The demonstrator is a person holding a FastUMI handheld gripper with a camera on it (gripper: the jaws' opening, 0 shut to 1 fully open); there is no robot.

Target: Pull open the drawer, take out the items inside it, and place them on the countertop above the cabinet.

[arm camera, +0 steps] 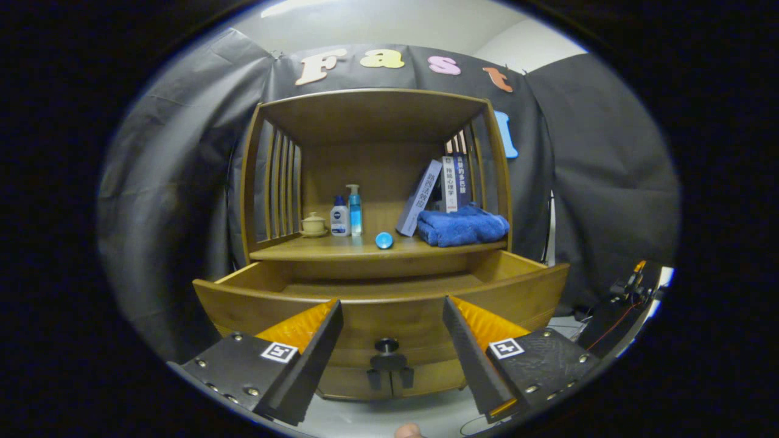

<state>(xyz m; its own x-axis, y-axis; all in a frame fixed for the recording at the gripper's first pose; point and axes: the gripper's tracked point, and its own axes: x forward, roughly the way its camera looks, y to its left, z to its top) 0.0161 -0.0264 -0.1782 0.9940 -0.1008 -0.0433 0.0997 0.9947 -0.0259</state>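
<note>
Gripper fingers spread wide, holding nothing, flanking the round dark knob. Curved wooden drawer pulled out toward the camera, long axis side to side. Small blue ball rests on the wooden countertop above.

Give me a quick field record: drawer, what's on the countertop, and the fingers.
drawer: pulled open; its inside is mostly hidden behind the front panel, contents cannot be told
knob: on the drawer front, between the fingers, not gripped
gripper: fingers spread wide, holding nothing
countertop: cup at the left, then white bottle, blue bottle, ball, leaning books, towel at the right
</note>
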